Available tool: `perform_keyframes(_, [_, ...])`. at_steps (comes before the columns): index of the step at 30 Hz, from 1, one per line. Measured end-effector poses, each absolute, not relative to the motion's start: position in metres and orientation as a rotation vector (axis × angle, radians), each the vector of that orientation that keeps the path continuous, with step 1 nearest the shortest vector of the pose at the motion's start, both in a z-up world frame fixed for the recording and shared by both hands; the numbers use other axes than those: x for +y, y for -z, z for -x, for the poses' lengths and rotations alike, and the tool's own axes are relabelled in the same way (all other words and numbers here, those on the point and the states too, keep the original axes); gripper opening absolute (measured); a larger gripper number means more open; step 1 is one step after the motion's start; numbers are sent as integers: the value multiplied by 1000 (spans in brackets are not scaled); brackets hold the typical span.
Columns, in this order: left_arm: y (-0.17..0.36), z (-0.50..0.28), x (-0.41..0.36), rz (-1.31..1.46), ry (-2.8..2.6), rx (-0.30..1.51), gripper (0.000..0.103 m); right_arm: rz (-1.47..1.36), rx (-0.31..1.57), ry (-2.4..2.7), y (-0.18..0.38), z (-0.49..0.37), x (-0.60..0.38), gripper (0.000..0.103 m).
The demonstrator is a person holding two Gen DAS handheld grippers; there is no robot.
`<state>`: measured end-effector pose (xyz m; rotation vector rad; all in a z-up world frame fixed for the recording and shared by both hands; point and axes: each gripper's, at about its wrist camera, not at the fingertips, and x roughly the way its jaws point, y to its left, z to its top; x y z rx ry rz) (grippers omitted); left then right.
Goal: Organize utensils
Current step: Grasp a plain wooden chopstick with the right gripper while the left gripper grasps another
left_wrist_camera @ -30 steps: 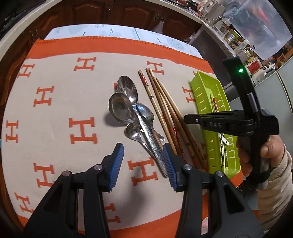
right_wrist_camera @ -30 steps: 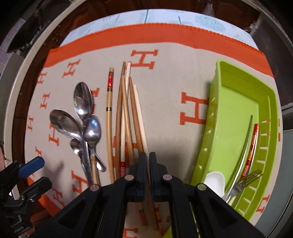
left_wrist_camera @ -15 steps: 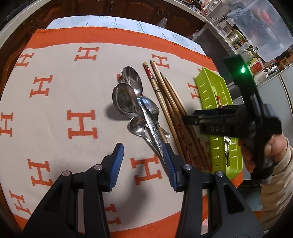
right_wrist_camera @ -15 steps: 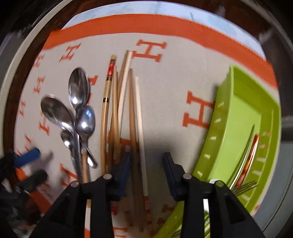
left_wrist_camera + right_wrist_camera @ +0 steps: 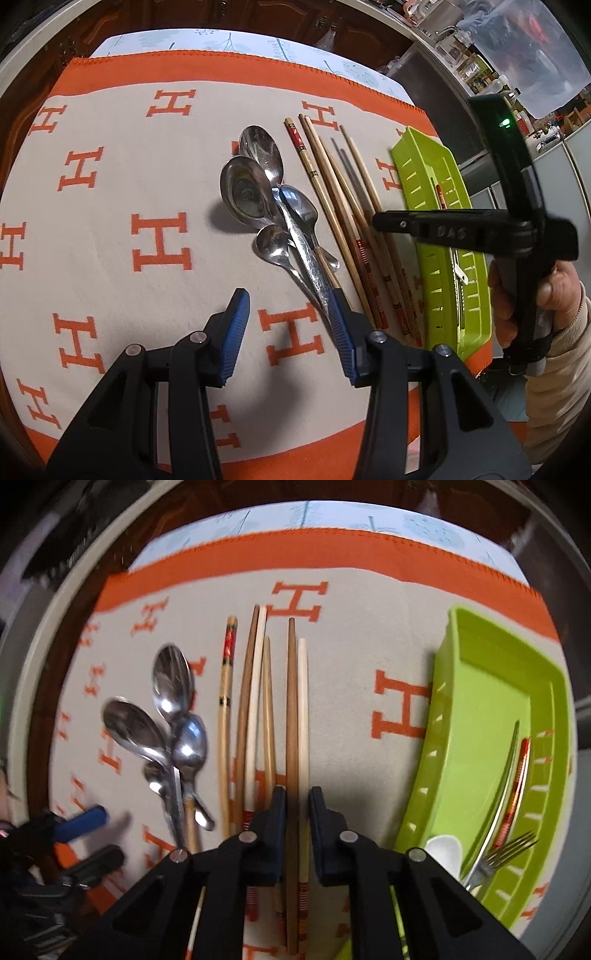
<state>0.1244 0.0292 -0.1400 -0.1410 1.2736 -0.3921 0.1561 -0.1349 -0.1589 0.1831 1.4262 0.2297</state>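
Chopsticks (image 5: 292,716): 2 between right gripper (image 5: 297,805) fingers, narrow gap.

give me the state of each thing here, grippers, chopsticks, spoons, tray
left gripper: open, holding nothing
right gripper: partly open, straddling two chopsticks, not clamped
other chopsticks: lying loose on the cloth
spoons: piled overlapping on the cloth
green tray: holds a fork, one red-patterned chopstick and a white spoon

L gripper (image 5: 288,332) open beside spoons (image 5: 266,199) on cloth (image 5: 110,206).
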Motion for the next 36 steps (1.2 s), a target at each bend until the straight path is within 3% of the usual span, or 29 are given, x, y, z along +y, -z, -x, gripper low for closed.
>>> perform_keyframes(14, [126, -122, -12, 88, 464, 1266, 41, -288, 1290, -222, 116, -130, -167, 12])
perform_keyframes(18, [124, -130, -35, 76, 481, 1280, 30, -337, 1232, -221, 92, -114, -188, 12])
perform_keyframes(23, [128, -140, -64, 77, 484, 1316, 25, -340, 1187, -173, 78, -102, -209, 12])
perform_keyframes(30, [149, -159, -100, 74, 433, 1365, 14, -368, 1199, -41, 97, -90, -258, 12])
perform_keyframes(36, [168, -166, -111, 40, 371, 1400, 13, -412, 1226, -27, 121, -85, -275, 12])
